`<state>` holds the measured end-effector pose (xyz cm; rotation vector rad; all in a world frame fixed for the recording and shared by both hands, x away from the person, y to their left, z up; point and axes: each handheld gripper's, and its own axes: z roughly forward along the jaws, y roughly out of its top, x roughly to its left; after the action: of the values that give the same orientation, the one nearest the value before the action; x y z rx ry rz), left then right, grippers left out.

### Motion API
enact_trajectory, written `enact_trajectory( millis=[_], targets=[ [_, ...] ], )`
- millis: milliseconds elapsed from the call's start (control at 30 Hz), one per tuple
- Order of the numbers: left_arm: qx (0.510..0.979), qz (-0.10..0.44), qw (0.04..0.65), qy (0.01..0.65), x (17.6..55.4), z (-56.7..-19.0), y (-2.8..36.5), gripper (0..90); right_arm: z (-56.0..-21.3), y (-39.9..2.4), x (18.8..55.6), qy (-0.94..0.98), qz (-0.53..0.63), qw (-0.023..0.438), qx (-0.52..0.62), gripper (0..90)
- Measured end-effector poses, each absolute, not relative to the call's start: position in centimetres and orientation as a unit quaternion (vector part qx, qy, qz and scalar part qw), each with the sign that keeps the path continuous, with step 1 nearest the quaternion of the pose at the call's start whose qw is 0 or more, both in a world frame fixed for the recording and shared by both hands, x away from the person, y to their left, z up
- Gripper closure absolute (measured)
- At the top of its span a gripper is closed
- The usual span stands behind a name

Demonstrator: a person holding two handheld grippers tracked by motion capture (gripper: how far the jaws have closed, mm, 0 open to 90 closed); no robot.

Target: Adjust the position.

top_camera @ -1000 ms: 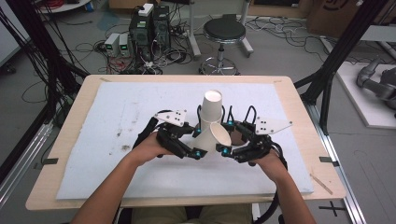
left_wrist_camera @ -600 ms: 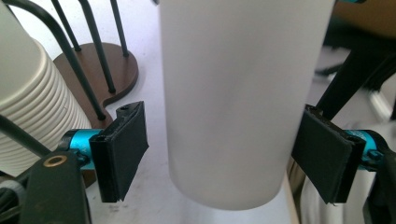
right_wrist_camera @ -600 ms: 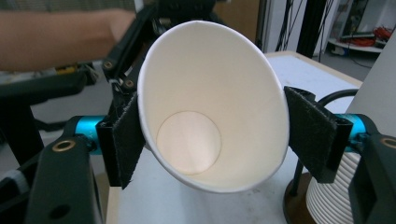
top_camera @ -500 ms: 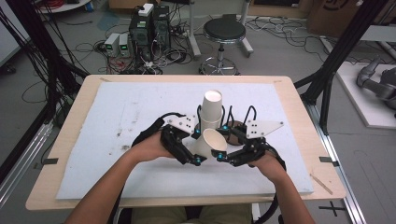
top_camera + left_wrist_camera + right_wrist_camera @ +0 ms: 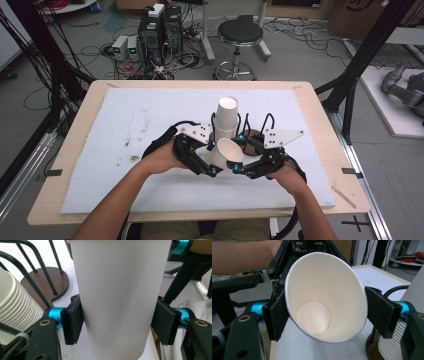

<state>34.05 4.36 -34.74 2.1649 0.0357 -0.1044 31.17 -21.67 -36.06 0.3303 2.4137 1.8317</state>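
A white paper cup (image 5: 223,154) hangs tilted above the white mat between both grippers, its mouth turned toward my right hand. My left gripper (image 5: 212,159) has just been closing, and its pads now press on the cup's wall (image 5: 117,290) from both sides (image 5: 117,325). My right gripper (image 5: 239,152) is shut on the cup near the rim, and its view looks straight into the empty cup (image 5: 324,297). Just behind stands a tall stack of paper cups (image 5: 227,117) in a wire holder.
The holder's brown round base (image 5: 50,282) and black wire rods stand close behind the grippers. The ribbed stack (image 5: 392,345) is right beside my right jaw. The white foam mat (image 5: 125,125) covers the wooden table (image 5: 320,105). A stool and computers are on the floor beyond.
The left gripper's jaws spread off the cup and closed on it again. The cup's mouth turned more into sight. The right gripper kept its hold and place.
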Motion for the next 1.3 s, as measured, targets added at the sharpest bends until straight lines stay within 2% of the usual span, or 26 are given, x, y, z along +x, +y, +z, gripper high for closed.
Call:
enact_trajectory(
  millis=[33, 400, 533, 567, 633, 767, 1167, 1300],
  targets=[
    [0.879, -0.042, 0.475, 0.02, 34.0, -34.9, 4.5, 33.1, -36.0, -21.7, 31.2, 0.787, 0.605, 0.049, 0.111, 20.7],
    [0.843, -0.022, 0.533, 0.075, 34.3, -35.5, 6.9, 33.2, -35.5, -22.8, 31.3, 0.773, 0.616, 0.076, 0.135, 20.1],
    [0.815, 0.012, 0.567, 0.117, 34.3, -35.4, 8.6, 33.1, -35.3, -23.1, 31.3, 0.776, 0.607, 0.096, 0.138, 20.1],
    [0.802, 0.034, 0.58, 0.139, 34.3, -35.4, 9.4, 33.1, -35.3, -23.3, 31.4, 0.778, 0.603, 0.102, 0.142, 20.1],
    [0.794, 0.044, 0.588, 0.15, 34.2, -35.4, 9.9, 33.0, -35.3, -23.6, 31.5, 0.78, 0.598, 0.109, 0.145, 20.1],
    [0.766, 0.097, 0.607, 0.189, 33.9, -35.3, 12.0, 33.0, -35.4, -24.1, 31.7, 0.785, 0.587, 0.123, 0.156, 20.1],
    [0.721, 0.173, 0.623, 0.249, 33.7, -34.5, 15.2, 33.0, -35.1, -25.4, 32.1, 0.783, 0.579, 0.145, 0.177, 20.1],
    [0.709, 0.182, 0.629, 0.26, 33.6, -34.2, 15.9, 33.0, -35.0, -25.6, 32.0, 0.783, 0.578, 0.148, 0.179, 20.1]
  ],
)
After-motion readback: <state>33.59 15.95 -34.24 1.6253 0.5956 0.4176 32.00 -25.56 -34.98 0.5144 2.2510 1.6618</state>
